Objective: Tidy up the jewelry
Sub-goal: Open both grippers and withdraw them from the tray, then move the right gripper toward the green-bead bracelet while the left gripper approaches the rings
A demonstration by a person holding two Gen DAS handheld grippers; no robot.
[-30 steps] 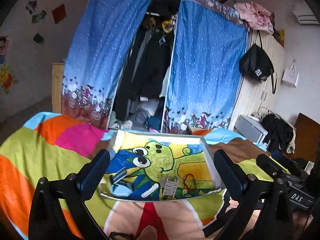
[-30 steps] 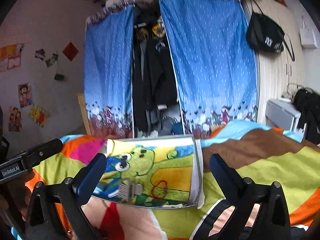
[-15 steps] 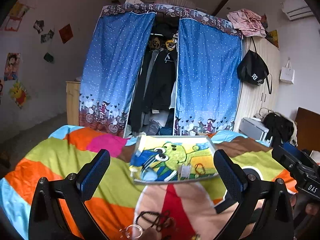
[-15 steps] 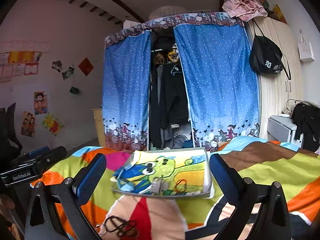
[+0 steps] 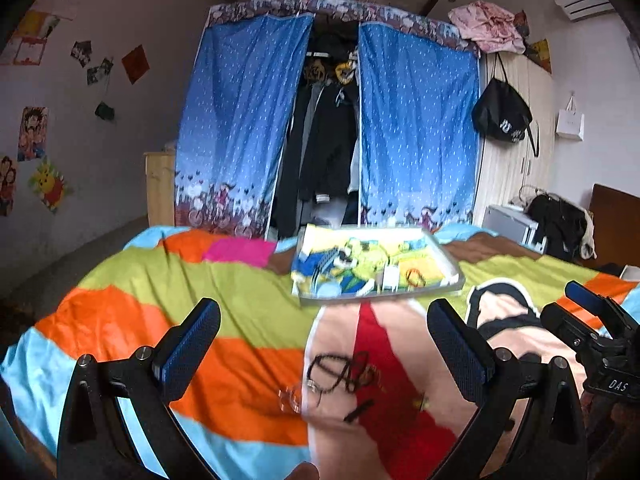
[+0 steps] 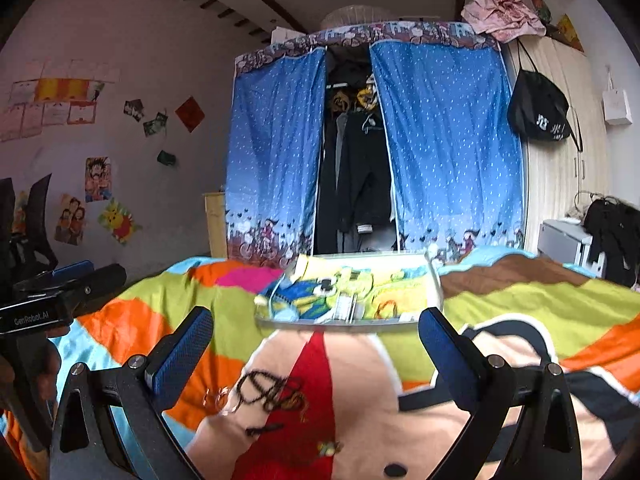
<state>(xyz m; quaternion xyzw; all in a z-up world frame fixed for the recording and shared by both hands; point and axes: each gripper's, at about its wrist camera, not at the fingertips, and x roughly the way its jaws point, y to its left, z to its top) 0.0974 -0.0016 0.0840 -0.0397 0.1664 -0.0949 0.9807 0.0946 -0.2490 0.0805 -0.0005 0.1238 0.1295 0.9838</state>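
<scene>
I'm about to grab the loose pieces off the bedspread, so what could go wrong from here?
The dark bead necklace lies tangled with other small pieces, so a claw may lift several together or snag one. The blanket is soft; pinching may catch fabric. The tray rests on bedding and could tip when loaded. Both claws are open and empty.

A lived-in home bedroom: a bed (image 5: 168,280) under a bright patchwork cartoon blanket, a blue-curtained wardrobe (image 6: 444,148) hung with dark clothes, cartoon posters (image 6: 98,179) on the wall, and an air conditioner (image 5: 582,0) near the ceiling.
</scene>
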